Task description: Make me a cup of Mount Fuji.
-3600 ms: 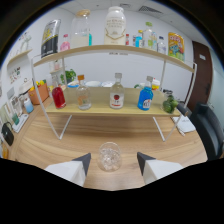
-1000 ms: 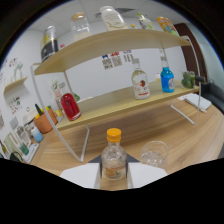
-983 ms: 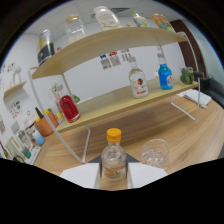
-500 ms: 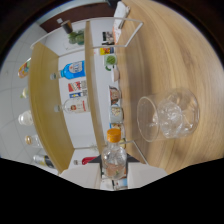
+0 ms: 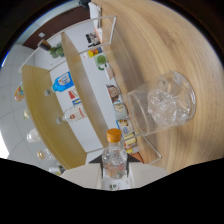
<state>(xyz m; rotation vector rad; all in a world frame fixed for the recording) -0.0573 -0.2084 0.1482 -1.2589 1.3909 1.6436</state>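
My gripper (image 5: 115, 172) is shut on a small clear bottle (image 5: 114, 159) with an orange cap (image 5: 114, 135); both white fingers (image 5: 80, 175) press its sides. The whole view is rolled far over, so the bottle is tipped sideways. Its capped neck points toward a clear glass (image 5: 171, 103) filled with ice that stands on the wooden table (image 5: 165, 45), just beyond and to one side of the cap. The cap is still on the bottle.
A two-tier wooden shelf (image 5: 82, 95) on white legs runs beyond the bottle. It carries a blue-labelled bottle (image 5: 61, 80), a white-labelled bottle (image 5: 74, 114), a green bottle (image 5: 101, 61) and several more items.
Since a second ago the gripper has rolled over with the bottle, turning the scene about a quarter turn. The glass of ice now appears larger and closer to the cap.
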